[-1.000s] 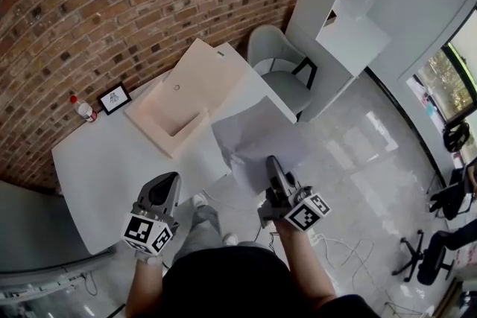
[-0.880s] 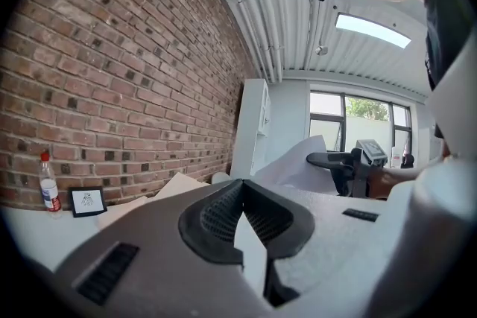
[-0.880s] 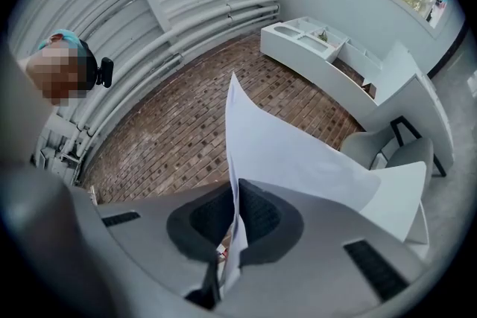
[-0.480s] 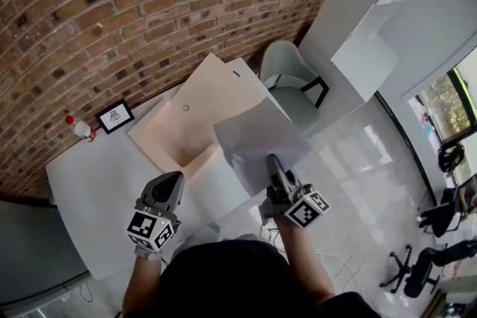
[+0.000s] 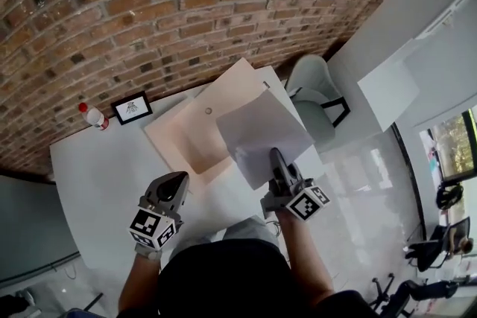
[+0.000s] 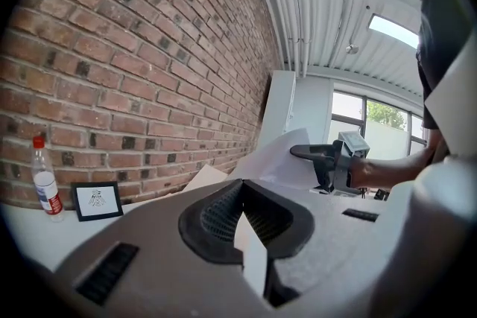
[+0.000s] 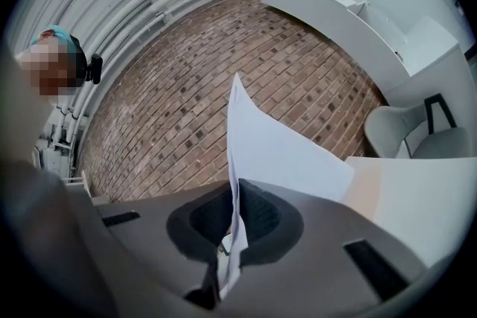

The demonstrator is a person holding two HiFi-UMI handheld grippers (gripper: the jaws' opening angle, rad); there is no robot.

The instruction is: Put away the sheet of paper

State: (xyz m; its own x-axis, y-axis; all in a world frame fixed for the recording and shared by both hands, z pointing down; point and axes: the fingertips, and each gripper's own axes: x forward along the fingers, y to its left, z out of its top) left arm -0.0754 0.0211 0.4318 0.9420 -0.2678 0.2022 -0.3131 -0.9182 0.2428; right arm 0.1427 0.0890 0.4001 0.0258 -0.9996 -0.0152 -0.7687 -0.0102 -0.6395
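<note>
A brick wall runs behind the white bench, and a grey chair stands at the bench's right end. On the bench lies a pale cardboard box, open, with its flap folded back toward the wall. The sheet of paper is held up off the bench and slants upward. From the head view it overlaps the box's right side. The right tool is clamped tight on the sheet's near edge, which runs between its pads. The left tool hovers over the bench's near part with its jaws drawn together, well apart from the sheet. A small framed picture stands by the wall, with a red-capped bottle just to its left.
</note>
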